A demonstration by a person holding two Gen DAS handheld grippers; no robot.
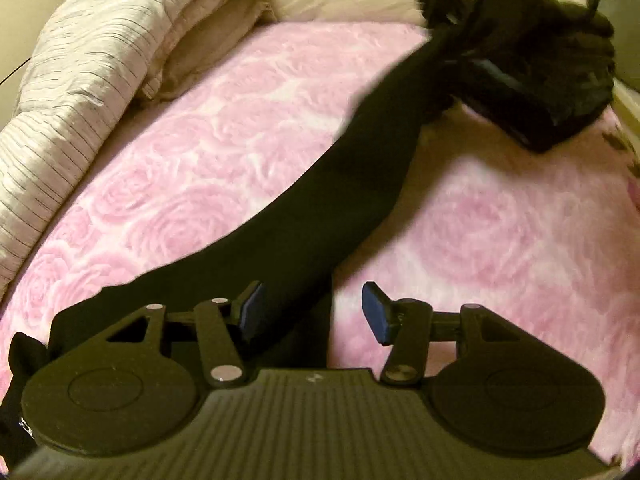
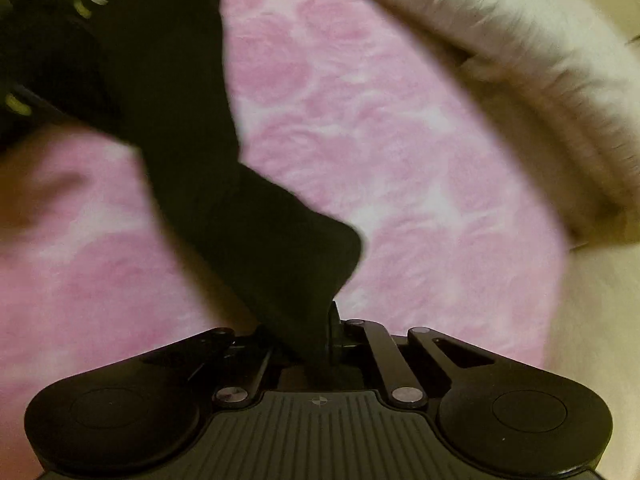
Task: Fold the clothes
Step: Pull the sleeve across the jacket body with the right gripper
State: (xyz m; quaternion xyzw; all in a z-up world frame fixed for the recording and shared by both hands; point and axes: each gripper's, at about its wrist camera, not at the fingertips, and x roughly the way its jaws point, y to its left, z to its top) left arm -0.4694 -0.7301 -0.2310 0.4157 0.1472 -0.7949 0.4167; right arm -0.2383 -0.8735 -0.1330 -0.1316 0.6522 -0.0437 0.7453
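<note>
Right gripper has its jaws pressed together on the end of a long black garment, the cloth bunching into a dark fold just ahead of the pinch. From the right wrist view the garment runs as one narrow band from the gripper up and to the left, across the pink rose-patterned blanket, toward a dark blurred shape in the top left corner that is probably the other gripper.

From the left wrist view the same black garment stretches on a long diagonal, from the lower left beside the left gripper up to the right gripper at the upper right, where it narrows into the pinch. Its long axis follows that diagonal. The cloth is plain, matte and black, without visible print or seams, wider at the near end and tapering toward the far one; it looks like a sleeve or trouser leg, though the blur leaves that unsettled. It hangs just above the blanket.

The left gripper's jaws stand spread, blue pads apart; the near end of the garment passes by the left pad and under the gripper body, and whether that pad touches it cannot be told.

A folded cream quilt lies along the blanket's far left edge.
</note>
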